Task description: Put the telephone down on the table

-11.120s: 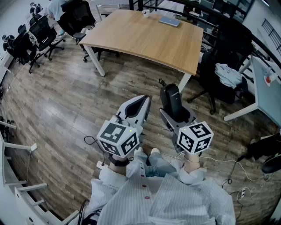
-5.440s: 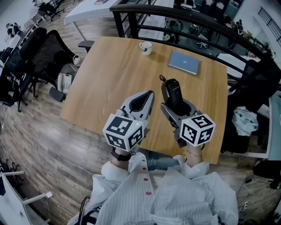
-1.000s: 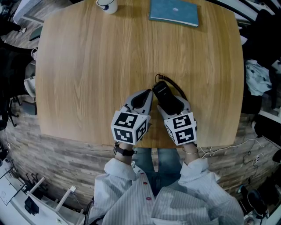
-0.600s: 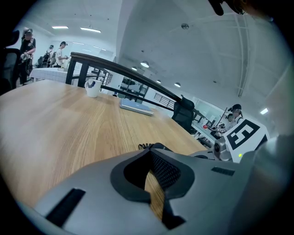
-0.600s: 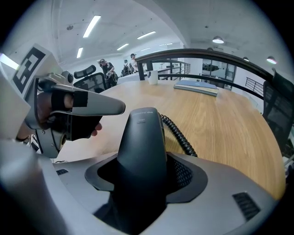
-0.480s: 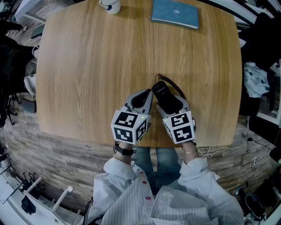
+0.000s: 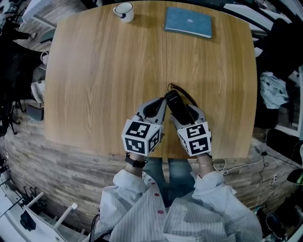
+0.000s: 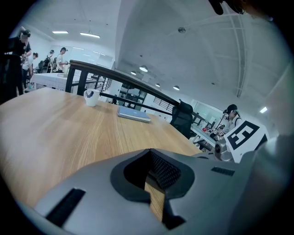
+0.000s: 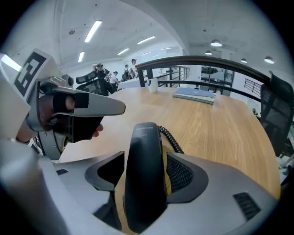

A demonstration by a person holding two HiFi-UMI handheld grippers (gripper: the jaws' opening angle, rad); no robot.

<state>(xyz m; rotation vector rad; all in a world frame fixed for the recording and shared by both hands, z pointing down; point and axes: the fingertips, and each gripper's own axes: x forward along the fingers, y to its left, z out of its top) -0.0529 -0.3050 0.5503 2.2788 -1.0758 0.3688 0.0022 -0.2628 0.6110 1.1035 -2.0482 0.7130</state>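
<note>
The black telephone handset (image 7: 176, 105) with its coiled cord (image 7: 182, 92) is clamped between the jaws of my right gripper (image 7: 183, 109) over the near part of the wooden table (image 7: 104, 71). In the right gripper view the handset (image 9: 143, 170) sticks out forward between the pads, and the right gripper (image 9: 146, 172) is shut on it. Whether the handset touches the tabletop cannot be told. My left gripper (image 7: 158, 105) hovers just left of it, jaws together with nothing between them; in its own view the left gripper (image 8: 152, 181) shows only a thin slit of table.
A white mug (image 7: 124, 10) and a blue notebook (image 7: 188, 22) lie at the table's far edge. The near table edge (image 7: 142, 153) runs right under my grippers. Office chairs (image 7: 19, 71) stand left, and a chair with clothes (image 7: 272, 90) stands right. A black railing (image 9: 216, 62) runs behind the table.
The head view has shifted slightly, so the mug and notebook sit lower in frame. Both grippers stay side by side over the near table, with the handset still held.
</note>
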